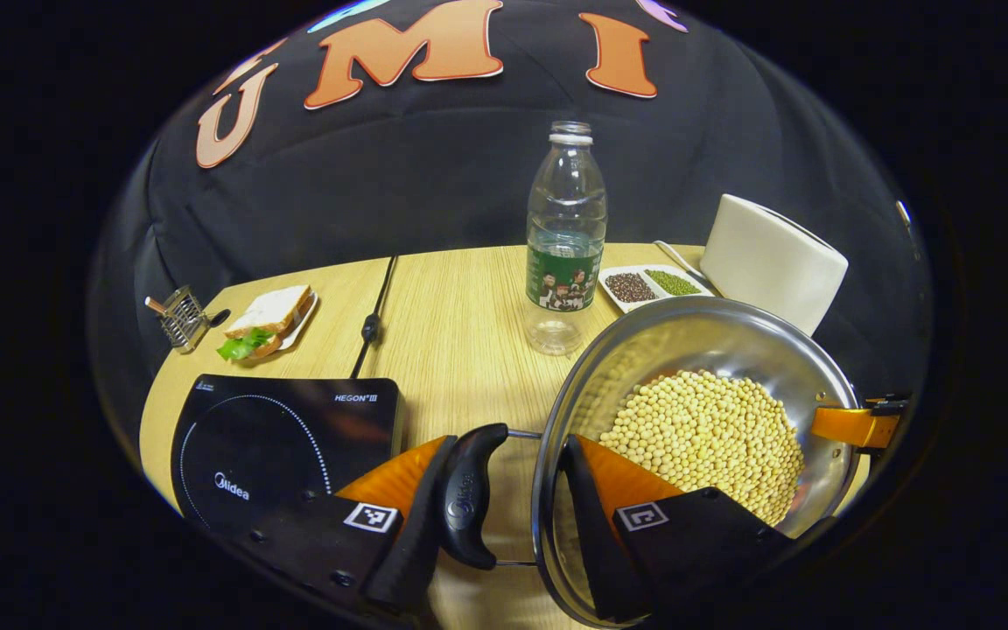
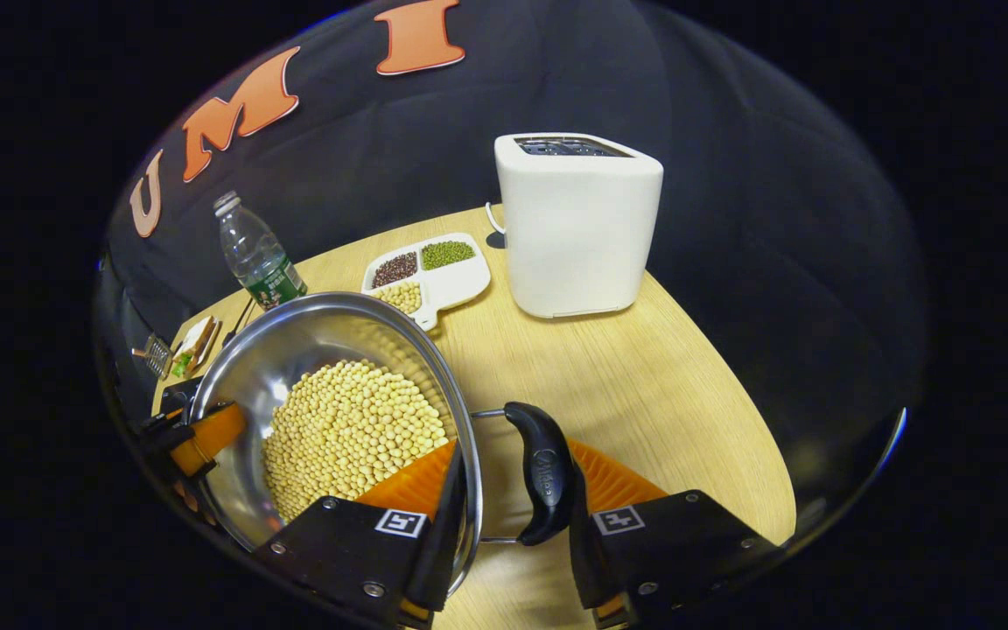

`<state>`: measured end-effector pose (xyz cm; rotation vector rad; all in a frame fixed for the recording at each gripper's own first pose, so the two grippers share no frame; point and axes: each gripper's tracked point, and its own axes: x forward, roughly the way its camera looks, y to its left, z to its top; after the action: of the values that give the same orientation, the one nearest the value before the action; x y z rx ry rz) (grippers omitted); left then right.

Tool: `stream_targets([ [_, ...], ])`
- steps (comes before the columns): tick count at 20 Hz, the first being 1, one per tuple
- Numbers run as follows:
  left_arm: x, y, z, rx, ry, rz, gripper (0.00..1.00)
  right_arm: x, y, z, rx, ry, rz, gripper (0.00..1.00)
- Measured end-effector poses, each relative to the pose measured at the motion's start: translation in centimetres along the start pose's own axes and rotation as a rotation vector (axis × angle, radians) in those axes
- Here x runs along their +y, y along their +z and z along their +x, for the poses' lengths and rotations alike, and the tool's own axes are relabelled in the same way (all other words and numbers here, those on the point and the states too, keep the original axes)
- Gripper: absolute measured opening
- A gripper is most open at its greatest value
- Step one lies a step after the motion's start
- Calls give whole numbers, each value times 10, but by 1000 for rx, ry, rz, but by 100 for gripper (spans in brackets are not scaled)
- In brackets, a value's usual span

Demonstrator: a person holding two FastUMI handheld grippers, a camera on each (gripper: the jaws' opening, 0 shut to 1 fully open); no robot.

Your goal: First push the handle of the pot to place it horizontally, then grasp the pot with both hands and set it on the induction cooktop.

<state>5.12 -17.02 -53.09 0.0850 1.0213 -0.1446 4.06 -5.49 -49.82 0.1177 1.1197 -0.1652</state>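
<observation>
Your left gripper [image 1: 508, 507] brackets the pot's [image 1: 696, 350] left handle [image 1: 469, 494] and rim, cooktop [image 1: 281, 442] just left. Your right gripper [image 2: 513, 507] likewise brackets the right handle [image 2: 543, 472]. Firm contact unclear on both; confirm, then lift level—beans [image 2: 346, 433] fill it.
</observation>
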Motion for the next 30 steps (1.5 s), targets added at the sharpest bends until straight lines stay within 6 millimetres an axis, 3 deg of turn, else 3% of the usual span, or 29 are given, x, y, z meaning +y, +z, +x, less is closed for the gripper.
stream_targets([
  [5, 22, 20, -30, -43, 11, 5, 76, 18, 10, -35, -42, 21, -3, 55],
  [6, 27, 24, -35, -50, 13, 4, 76, 24, 12, -38, -51, 31, -11, 50],
  [9, 46, 29, -51, -70, 26, 14, 76, 42, 11, -51, -50, 70, 4, 54],
  [11, 59, 30, -58, -73, 32, 17, 76, 52, 12, -57, -60, 75, -16, 54],
  [12, 66, 32, -61, -77, 37, 13, 79, 58, 13, -60, -62, 80, -27, 49],
  [13, 73, 33, -64, -80, 42, 5, 76, 66, 14, -65, -63, 87, -28, 54],
  [17, 104, 38, -82, -95, 64, -11, 72, 96, 21, -80, -78, 105, -59, 54],
  [27, 173, 44, -118, -124, 115, -27, 79, 164, 24, -105, -94, 171, -98, 54],
  [30, 191, 46, -127, -128, 128, -38, 76, 182, 27, -114, -104, 181, -115, 54],
])
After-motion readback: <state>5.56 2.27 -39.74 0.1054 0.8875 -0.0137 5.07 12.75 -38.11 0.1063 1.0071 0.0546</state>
